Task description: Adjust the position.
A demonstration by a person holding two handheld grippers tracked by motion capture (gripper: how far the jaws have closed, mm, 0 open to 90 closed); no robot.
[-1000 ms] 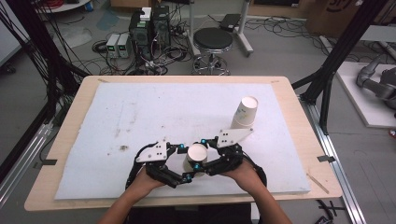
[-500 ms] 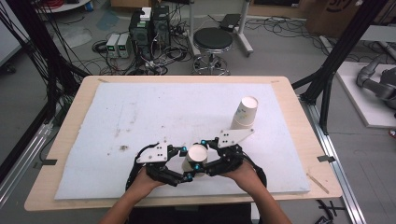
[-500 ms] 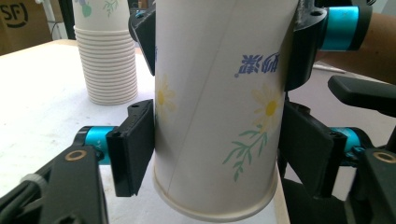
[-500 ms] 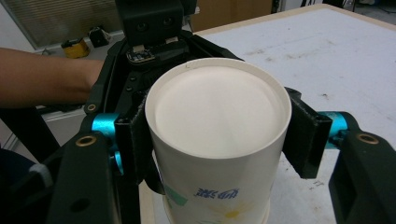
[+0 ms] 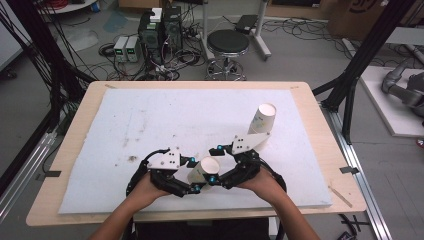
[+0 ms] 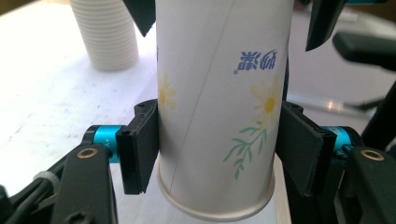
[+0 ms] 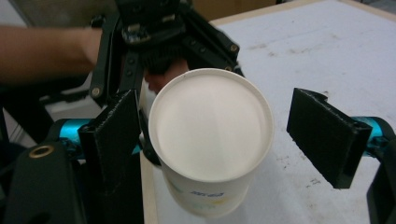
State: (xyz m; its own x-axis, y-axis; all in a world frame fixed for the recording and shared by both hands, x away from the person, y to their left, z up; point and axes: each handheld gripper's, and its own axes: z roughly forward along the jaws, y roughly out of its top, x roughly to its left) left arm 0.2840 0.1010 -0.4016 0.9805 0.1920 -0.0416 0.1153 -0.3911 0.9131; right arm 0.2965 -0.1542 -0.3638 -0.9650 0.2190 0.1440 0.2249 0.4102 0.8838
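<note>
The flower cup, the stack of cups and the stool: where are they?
flower cup (image 6: 219, 93), left gripper view, on its printed side wall.
stack of cups (image 5: 263, 119), high view, on its side.
stool (image 5: 228, 42), high view, on its round seat.

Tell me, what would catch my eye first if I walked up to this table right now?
Probably the flowered paper cup held upside down near the table's front edge, pinched between the black pads of the left gripper. The right gripper sits right against it, its jaws just opened and standing apart on either side of the cup's white base. Farther back on the right of the white mat, a stack of cups leans.
</note>
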